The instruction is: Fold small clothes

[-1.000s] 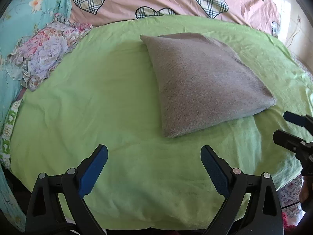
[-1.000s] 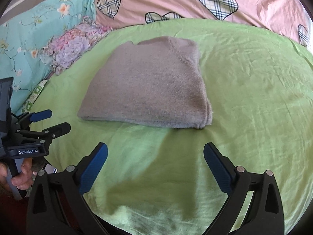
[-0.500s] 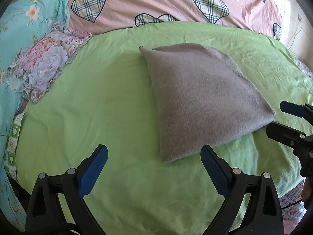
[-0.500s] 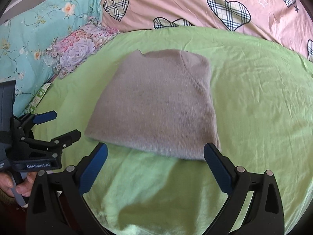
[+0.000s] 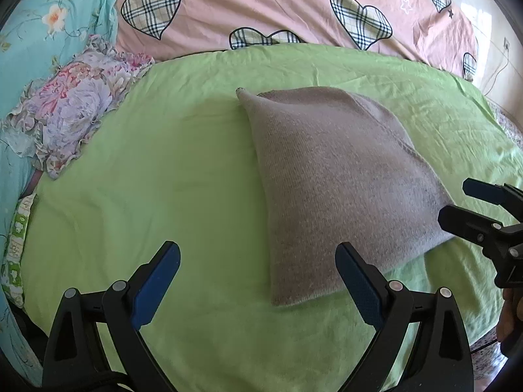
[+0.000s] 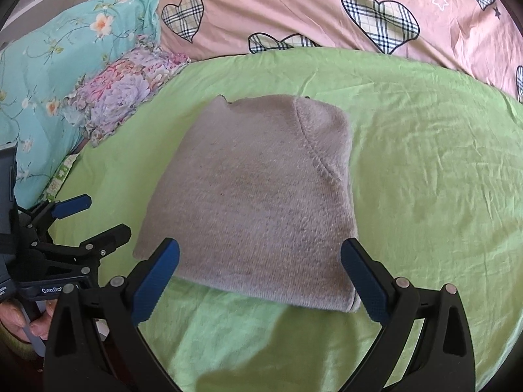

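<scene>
Folded grey knitted garment (image 6: pixel 261 202) on green bedsheet (image 6: pixel 425 170): soft, light, floppy. Both grippers' jaws open, empty; pinch near corners.

Two handheld black tongs with blue pads point forward side by side, both spread wide and holding nothing. The left tongs (image 5: pixel 258 271) sit level. The right tongs (image 6: pixel 260 269) sit level too. A hand (image 6: pixel 19 323) grips the left tongs' handle from below.
</scene>
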